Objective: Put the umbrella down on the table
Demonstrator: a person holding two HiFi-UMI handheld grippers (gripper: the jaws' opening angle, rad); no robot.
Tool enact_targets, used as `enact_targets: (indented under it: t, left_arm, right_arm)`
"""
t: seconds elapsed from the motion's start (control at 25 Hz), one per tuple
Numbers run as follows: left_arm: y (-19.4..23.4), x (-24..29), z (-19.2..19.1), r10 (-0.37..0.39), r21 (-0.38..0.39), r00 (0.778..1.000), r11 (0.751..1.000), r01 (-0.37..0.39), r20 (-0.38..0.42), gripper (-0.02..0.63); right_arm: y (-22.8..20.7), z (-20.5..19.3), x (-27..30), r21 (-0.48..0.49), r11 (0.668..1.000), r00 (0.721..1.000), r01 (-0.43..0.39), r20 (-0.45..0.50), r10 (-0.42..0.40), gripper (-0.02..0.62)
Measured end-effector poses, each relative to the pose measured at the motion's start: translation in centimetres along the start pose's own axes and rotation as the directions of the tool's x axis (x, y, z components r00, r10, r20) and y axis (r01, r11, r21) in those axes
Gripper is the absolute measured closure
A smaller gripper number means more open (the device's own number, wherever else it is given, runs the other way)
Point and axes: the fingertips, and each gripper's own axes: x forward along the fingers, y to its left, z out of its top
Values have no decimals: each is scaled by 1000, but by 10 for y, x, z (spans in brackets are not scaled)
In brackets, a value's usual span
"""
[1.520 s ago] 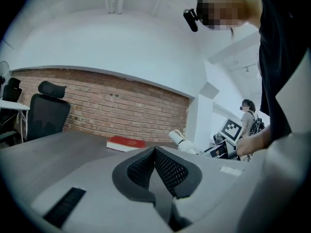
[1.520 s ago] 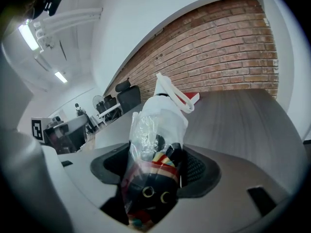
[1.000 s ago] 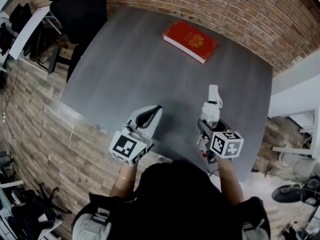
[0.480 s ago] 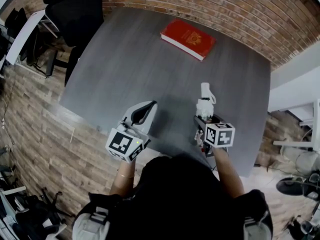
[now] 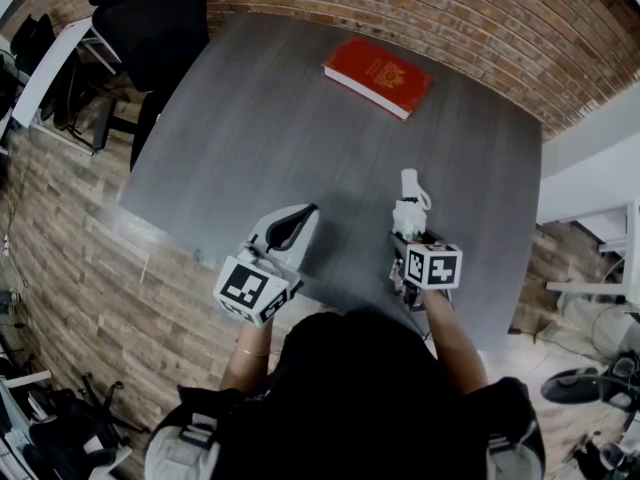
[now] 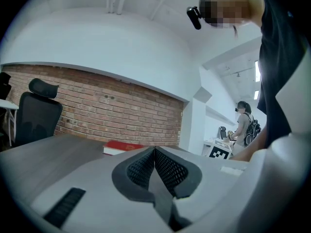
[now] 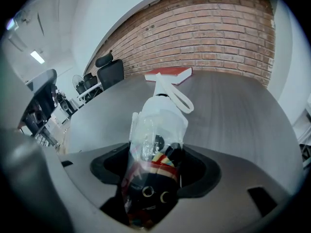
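Observation:
A folded umbrella (image 7: 155, 140) with a white handle and strap, a clear sleeve and a dark, colourful canopy sticks out forward between the jaws of my right gripper (image 7: 154, 166), which is shut on it. In the head view the umbrella (image 5: 408, 206) points away from me over the grey table (image 5: 250, 138), near its front right part, with the right gripper (image 5: 412, 248) behind it. My left gripper (image 5: 292, 226) hovers at the table's near edge, shut with nothing in it; its meshed pads (image 6: 165, 166) meet.
A red book (image 5: 377, 76) lies at the far side of the table, also visible as the red book (image 7: 167, 73) ahead of the umbrella. A black office chair (image 5: 150, 18) stands at the far left corner. A brick wall runs behind the table.
Both grippers have drawn slightly back towards me over the second; the umbrella stays held in the right gripper, pointing forward. In the last half second almost nothing moved.

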Motion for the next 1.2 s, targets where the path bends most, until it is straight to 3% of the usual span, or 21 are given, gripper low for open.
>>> enact_targets:
  t: [0.48, 0.68, 1.2]
  left_arm:
    - [-6, -12, -4, -11, -1, 1000, 1000, 11, -4, 604]
    - [-15, -15, -6, -37, 32, 999, 999, 38, -20, 604]
    - [-15, -22, -3, -8, 35, 1000, 999, 8, -13, 604]
  right_arm:
    - [-3, -9, 10, 15, 999, 999, 30, -23, -30, 298]
    - [-2, -8, 11, 5, 999, 999, 33, -27, -33, 293]
    - [1, -3, 9, 13, 999, 999, 35, -23, -34, 293]
